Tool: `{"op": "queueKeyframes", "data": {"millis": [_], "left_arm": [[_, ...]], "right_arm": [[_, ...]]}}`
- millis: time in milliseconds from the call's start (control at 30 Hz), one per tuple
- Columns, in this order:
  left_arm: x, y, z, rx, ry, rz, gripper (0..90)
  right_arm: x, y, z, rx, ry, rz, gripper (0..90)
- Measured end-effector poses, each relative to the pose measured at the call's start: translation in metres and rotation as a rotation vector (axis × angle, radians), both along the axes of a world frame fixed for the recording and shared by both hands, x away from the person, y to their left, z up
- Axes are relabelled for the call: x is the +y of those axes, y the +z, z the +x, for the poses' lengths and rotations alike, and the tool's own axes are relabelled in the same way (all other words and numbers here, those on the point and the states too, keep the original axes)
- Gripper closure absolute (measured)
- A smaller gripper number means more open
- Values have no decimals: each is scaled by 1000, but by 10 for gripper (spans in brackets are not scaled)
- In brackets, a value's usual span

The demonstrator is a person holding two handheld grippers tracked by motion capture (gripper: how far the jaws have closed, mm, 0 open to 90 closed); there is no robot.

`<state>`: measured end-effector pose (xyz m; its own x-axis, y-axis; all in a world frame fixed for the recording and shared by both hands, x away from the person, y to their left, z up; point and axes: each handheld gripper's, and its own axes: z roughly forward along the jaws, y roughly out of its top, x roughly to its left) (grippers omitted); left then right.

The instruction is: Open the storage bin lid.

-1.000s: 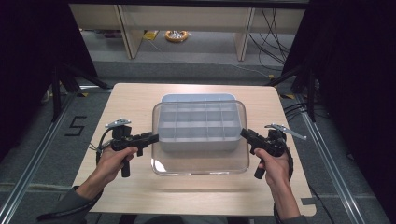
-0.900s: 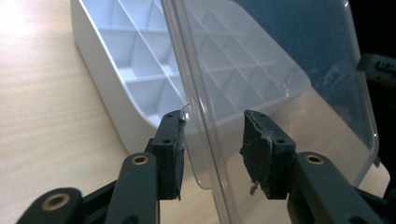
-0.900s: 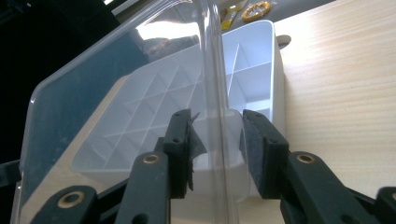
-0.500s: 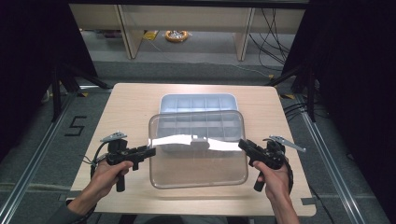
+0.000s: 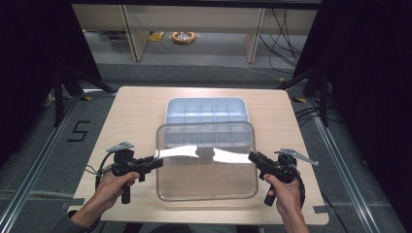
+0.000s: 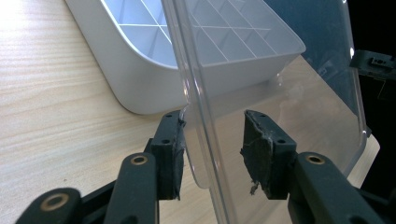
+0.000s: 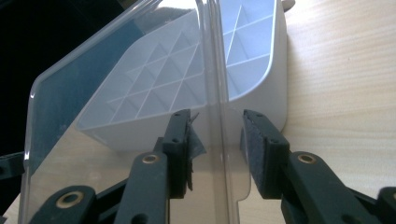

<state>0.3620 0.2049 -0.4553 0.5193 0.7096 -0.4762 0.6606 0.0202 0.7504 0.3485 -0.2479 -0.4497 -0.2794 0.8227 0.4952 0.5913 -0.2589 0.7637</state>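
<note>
High view first: I hold the clear, rounded-rectangle plastic lid (image 5: 206, 182) by its two short ends, my left claw (image 5: 158, 163) on the left rim and my right claw (image 5: 251, 157) on the right rim. Taking it at opposite ends keeps so wide and thin a sheet from sagging or swinging.

The lid hangs over the near half of the pale wooden tabletop (image 5: 136, 111). Its far edge overlaps the near rows of the white plastic tray with many small square compartments (image 5: 204, 110). The tray itself sits flat at the middle of the tabletop, uncovered at its far rows. A bright band of glare across the lid suggests to me that it is tilted, not lying flat.

In the left gripper view, my left claw (image 6: 212, 144) is closed on the lid's (image 6: 303, 93) raised rim. The rim runs between the two pads, and the tray's (image 6: 140, 88) rounded corner lies just beyond. In the right gripper view, my right claw (image 7: 215, 144) grips the opposite rim the same way. There I see the tray's (image 7: 275, 70) grid through the lid (image 7: 93, 116).

I pinch only the rim, I judge, because it is the stiffest part and gives the pads a ridge to catch.
</note>
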Motion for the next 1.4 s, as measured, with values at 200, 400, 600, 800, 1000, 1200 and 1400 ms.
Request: {"op": "queueKeyframes", "data": {"millis": [200, 400, 600, 800, 1000, 1200, 1400], "left_arm": [[1, 0, -3, -7, 1, 9, 580], [-1, -2, -6, -9, -13, 14, 576], [0, -5, -10, 0, -10, 21, 576], [2, -9, -15, 6, -12, 20, 576], [5, -14, -20, 25, -24, 23, 577], [4, -16, -24, 28, -28, 21, 576], [3, -18, -28, 31, -29, 28, 576]], "right_arm": [[2, 0, -4, 16, -1, 23, 642], [-1, -1, -9, 12, -5, -6, 636], [0, -5, -15, 24, -4, -10, 637], [2, -10, -23, 40, 7, 30, 636], [5, -12, -31, 62, -2, 15, 638], [4, -12, -37, 41, 14, -1, 634], [5, -15, -41, 40, 11, 17, 639]]}}
